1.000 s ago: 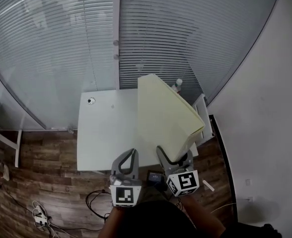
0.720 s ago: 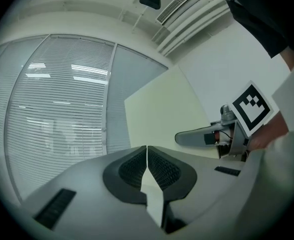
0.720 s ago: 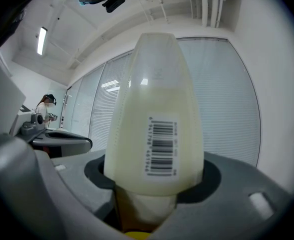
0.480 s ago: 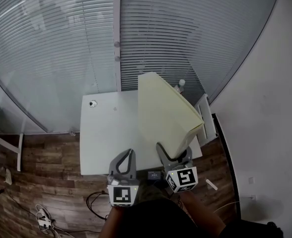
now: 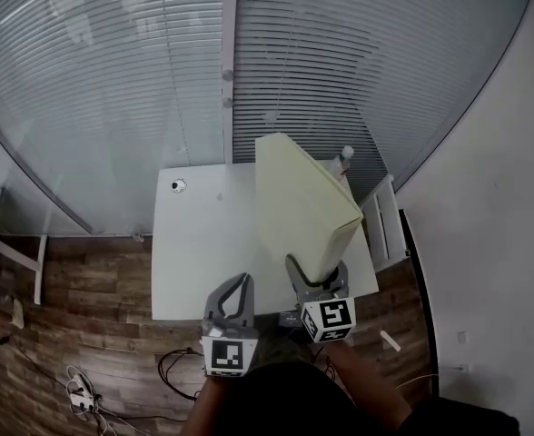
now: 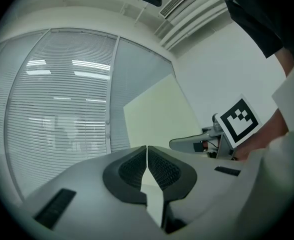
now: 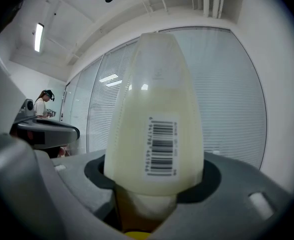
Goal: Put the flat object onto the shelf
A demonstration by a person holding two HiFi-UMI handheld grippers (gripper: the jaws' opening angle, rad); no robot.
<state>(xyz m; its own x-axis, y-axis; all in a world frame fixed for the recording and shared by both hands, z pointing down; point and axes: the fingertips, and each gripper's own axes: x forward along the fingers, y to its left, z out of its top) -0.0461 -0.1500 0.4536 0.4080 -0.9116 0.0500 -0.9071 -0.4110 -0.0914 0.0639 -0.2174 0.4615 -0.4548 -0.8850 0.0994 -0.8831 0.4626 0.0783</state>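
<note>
White worktop (image 5: 203, 243): bare on its left half but for a small round thing (image 5: 178, 185) near the far corner; slatted blinds (image 5: 113, 80) close off the background.
Left claw (image 5: 241, 280): jaws pressed together on nothing, pointing level over the near edge of the worktop and idle beside its partner.
Flat object (image 5: 303, 203): a pale-yellow slab (a barcode label (image 7: 161, 146) shows on the narrow edge facing the right claw's camera), standing on edge above the right half of the worktop and reaching away toward the blinds. Whether its lower edge touches the surface cannot be told.
Right claw (image 5: 320, 278): jaws spread wide and clamped on the slab's near end, one on each broad face. It points almost level, with its marker cube (image 5: 328, 319) nearest the person.
Bottle (image 5: 344, 155): upright just behind the slab's far top corner.
Rack (image 5: 383, 225): white and slatted, just off the worktop's right edge; probably the shelf in question.
Step in hand: the carry. The slab is gripped and not yet on any shelf.
Next move: likely a swing to the right toward the rack, keeping clear of the bottle, with the slab turned to match a tier before the wide jaws let go. The free left claw could steady the far end.
</note>
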